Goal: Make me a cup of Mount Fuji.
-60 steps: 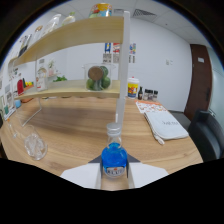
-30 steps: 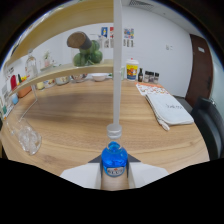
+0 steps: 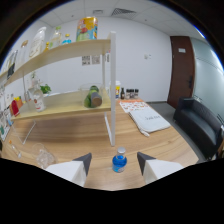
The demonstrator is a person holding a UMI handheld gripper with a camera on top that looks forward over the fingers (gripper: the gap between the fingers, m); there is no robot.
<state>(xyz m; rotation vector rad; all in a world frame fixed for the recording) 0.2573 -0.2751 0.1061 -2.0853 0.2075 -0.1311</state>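
Gripper view shows me little of the drink made so far, as I judge it. Far left, the shelf (image 3: pixel 65 50) carries bottles and jars on 2 levels, none of them taken down. On the wooden surface (image 3: pixel 75 132), near left, a clear glass (image 3: pixel 44 158) lies or stands just beyond my left finger; I see nothing in it, though I cannot be sure. My gripper (image 3: pixel 114 161) has its fingers spread wide, and the small blue-labelled bottle (image 3: pixel 119 160) stands on the surface between them with a gap at each side, capped. Right of the shelf post, a folded paper (image 3: pixel 150 120) lies far off. Pouring, mixing and building the cup all seem left to do.
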